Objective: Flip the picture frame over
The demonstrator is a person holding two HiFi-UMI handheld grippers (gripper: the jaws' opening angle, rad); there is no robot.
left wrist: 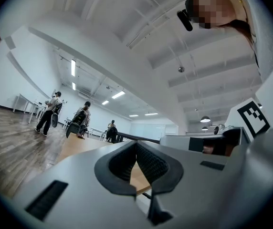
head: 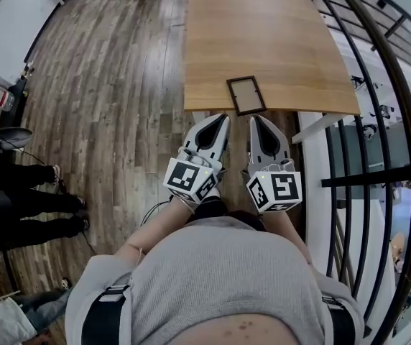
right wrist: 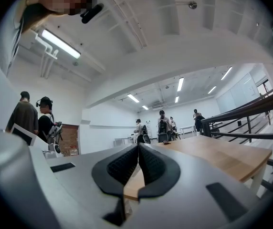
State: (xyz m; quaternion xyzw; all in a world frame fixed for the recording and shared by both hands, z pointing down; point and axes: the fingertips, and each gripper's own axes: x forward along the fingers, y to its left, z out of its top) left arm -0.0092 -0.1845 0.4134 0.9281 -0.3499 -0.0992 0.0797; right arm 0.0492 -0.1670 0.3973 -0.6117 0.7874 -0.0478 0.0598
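— While the dark rectangular picture frame lies flat at the pale wooden table's near edge, mid-picture, does anything hold it?
— Nothing. The grey left gripper and right gripper hang just below it, jaws pressed together, empty. It looks like the approach; next, the jaws must part and lift an edge.

No text, number or brand is legible in any view.

The only signs are black-and-white square coded markers. These are block patterns, not letters:
- on the faces of the marker cube of my left claw;
- on the faces of the second marker cube, on my right claw;
- one more such marker at the right edge of the left gripper view.

A red-labelled container stands at the far left of the floor. Its print is too small to read.
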